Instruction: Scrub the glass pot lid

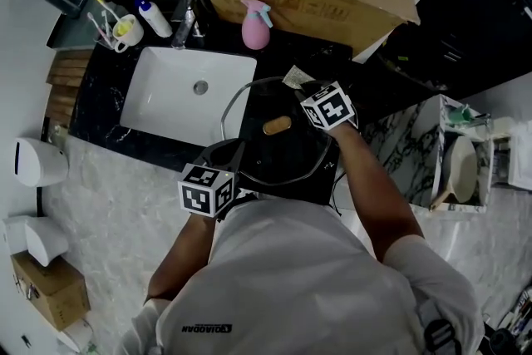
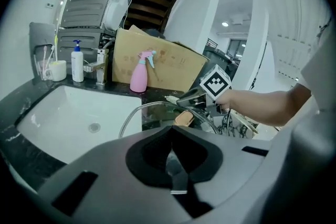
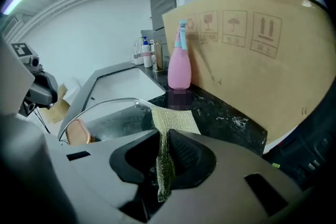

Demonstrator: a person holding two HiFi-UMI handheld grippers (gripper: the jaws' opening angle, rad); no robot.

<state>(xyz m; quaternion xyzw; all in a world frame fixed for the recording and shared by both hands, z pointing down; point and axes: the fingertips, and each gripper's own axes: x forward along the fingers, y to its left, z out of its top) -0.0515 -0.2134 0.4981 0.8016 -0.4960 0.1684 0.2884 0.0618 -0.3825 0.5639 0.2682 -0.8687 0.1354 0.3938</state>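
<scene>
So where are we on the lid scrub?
Done: left gripper shut on the rim of the glass lid, right gripper shut on the scrub cloth. In hand: cloth lies on the lid's far edge. Left: the scrubbing itself; no suds or wiped patches show, so progress can't be judged.

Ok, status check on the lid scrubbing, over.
Left gripper shut on glass pot lid rim. Right gripper shut on scrub pad, at lid's far edge. Pink spray bottle behind, apart.

cardboard box (image 3: 247, 60): handling signs, umbrella, up-arrows | shirt (image 1: 291, 278): small print, unreadable
</scene>
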